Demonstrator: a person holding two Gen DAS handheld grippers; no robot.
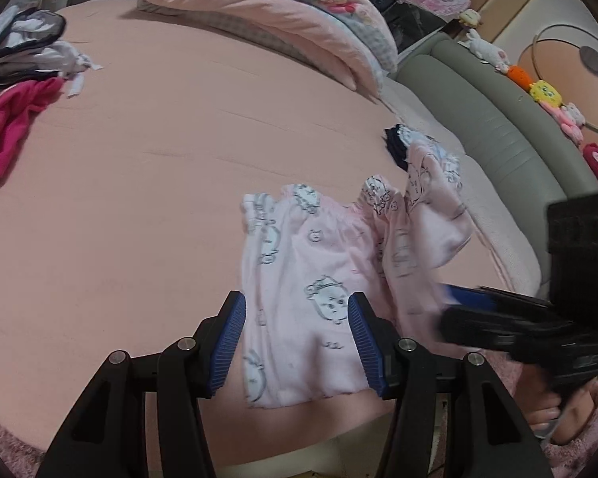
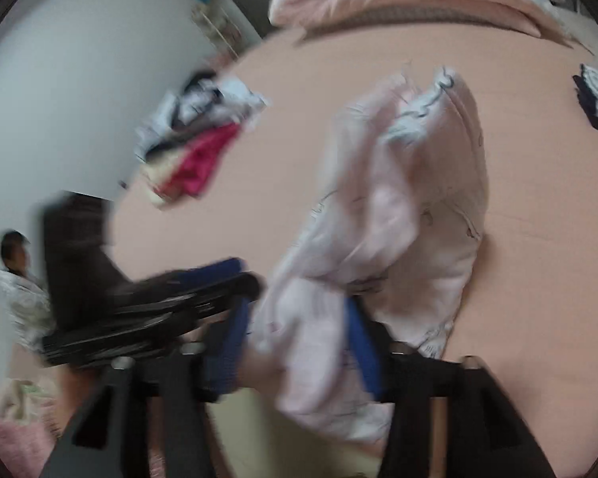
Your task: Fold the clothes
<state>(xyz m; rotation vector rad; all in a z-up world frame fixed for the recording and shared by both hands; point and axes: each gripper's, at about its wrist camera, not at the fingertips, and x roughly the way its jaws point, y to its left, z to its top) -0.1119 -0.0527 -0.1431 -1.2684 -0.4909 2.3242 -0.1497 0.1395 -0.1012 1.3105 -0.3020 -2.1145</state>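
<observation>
Pink printed garment (image 1: 307,255) on the bed (image 1: 139,199), near edge: left half flat, right half bunched and raised off the sheet toward the right claw (image 2: 297,306).

Left claw (image 1: 297,302) spread wide and holding nothing, pads poised on either side of the flat lower panel. Right claw with cloth gathered between its blue pads, which look well apart. Whether actually clamped on the cloth, cannot tell (too much motion blur).

Likely mid-fold on this piece, judging by the raised half. To do it well:
- Pin the flat panel with the left claw close to the intended crease, to stop the whole piece sliding.
- Carry the raised half over low and level, edge to edge with the flat half.
- Shake out the bunching before laying it down, since soft fabric like this traps wrinkles.

From the left wrist view only: the flat half's clean outline, a small dark stack (image 1: 396,143) by the far right edge, the magenta garment (image 1: 8,131) and the loose heap (image 1: 20,59) sharply seen, the quilt (image 1: 259,8) beyond.

From the right wrist view only: cloth inside the right claw, and a person (image 2: 14,255) at the far left by the wall.
</observation>
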